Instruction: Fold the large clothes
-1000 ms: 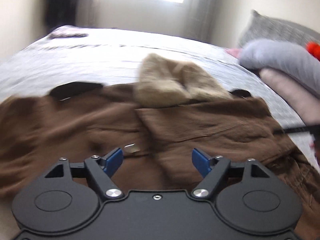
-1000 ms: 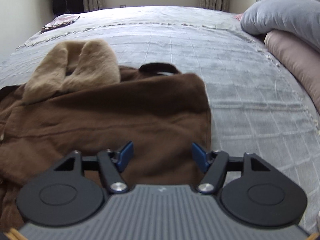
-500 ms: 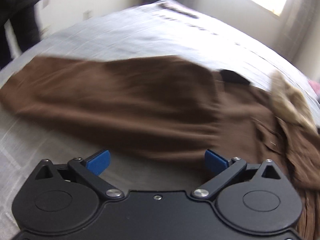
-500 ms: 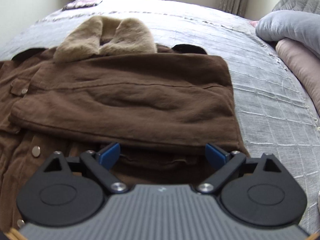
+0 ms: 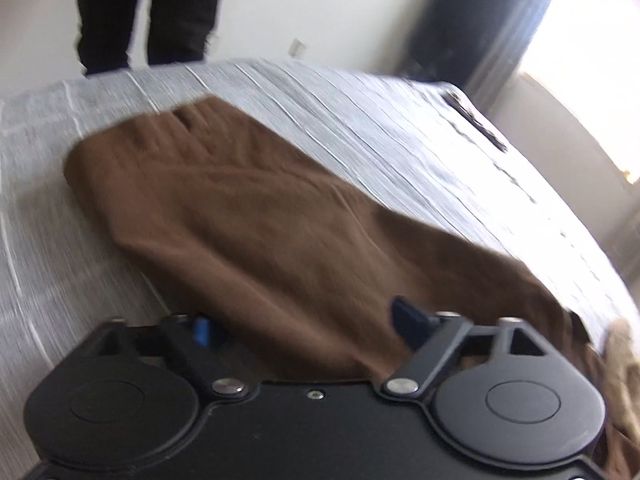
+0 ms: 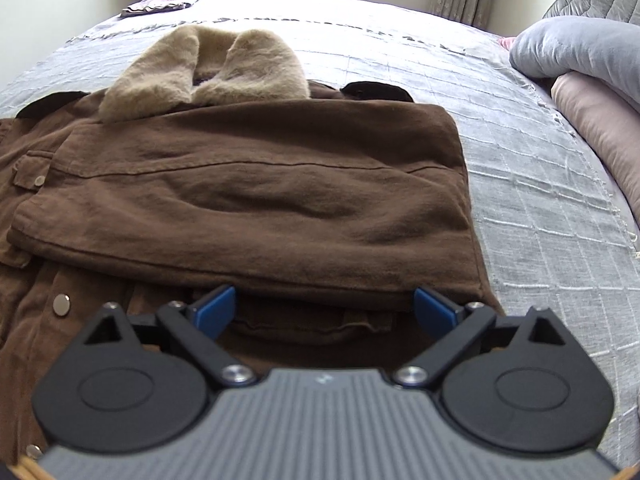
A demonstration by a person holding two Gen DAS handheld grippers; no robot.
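Observation:
A brown coat with a tan fur collar lies on the grey bed cover. One sleeve is folded across its chest. My right gripper hovers over the folded sleeve's near edge; its jaws are wide and still opening, and nothing is pinched. In the blurred left wrist view the coat's other sleeve stretches flat across the bed cover. My left gripper sits at that sleeve's near end. Its jaws are closing with the brown cloth between them, and the pads do not visibly press it.
A person's dark-trousered legs stand beyond the bed's far edge. A grey pillow rests on a pink pillow at the right. A folded patterned cloth lies at the bed's far corner, and a dark item lies near the window side.
My left gripper swung from the coat's chest out along the flat sleeve, rolling as it went, and its jaws widened then narrowed. The right gripper's jaws opened and it drew back a little.

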